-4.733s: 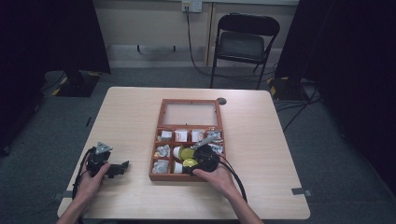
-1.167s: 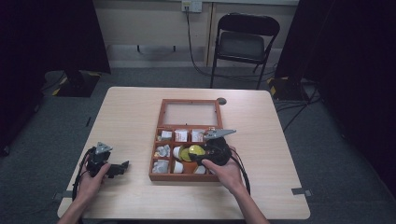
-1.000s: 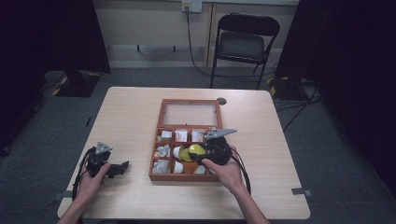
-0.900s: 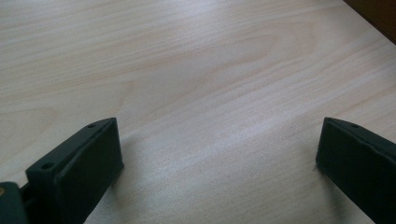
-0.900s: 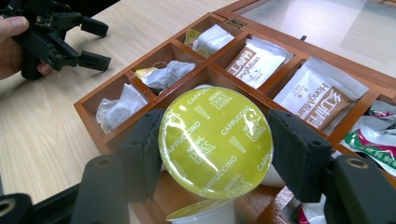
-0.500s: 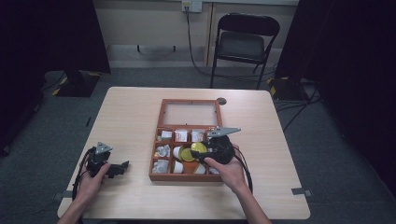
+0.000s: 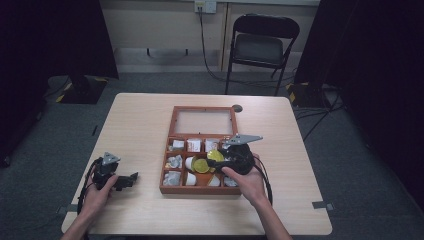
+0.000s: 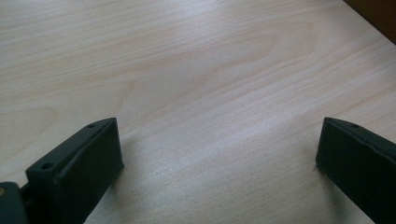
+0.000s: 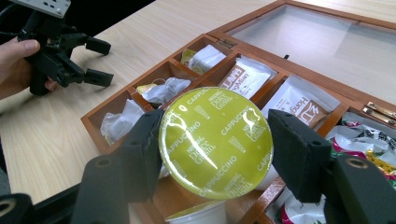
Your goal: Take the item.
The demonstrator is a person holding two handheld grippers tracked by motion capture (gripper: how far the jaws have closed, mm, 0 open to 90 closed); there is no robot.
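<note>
High view, from the left: my left gripper (image 7: 131, 178) rests on the table (image 7: 140, 125), jaws spread with nothing between them. My right gripper (image 9: 215, 149) clamps a yellow-green cappuccino capsule (image 9: 215, 141) by its rim, lifted just above the wooden compartment box (image 7: 169, 170), wrist angled leftward. I judge the pick done; setting it down remains.

Capsule between right tongs, above compartment box.
Held in right gripper (image 9: 215, 154): coffee capsule (image 9: 215, 142); below, wooden box (image 7: 172, 150); far left, left gripper (image 7: 131, 180) on table (image 7: 140, 120).
</note>
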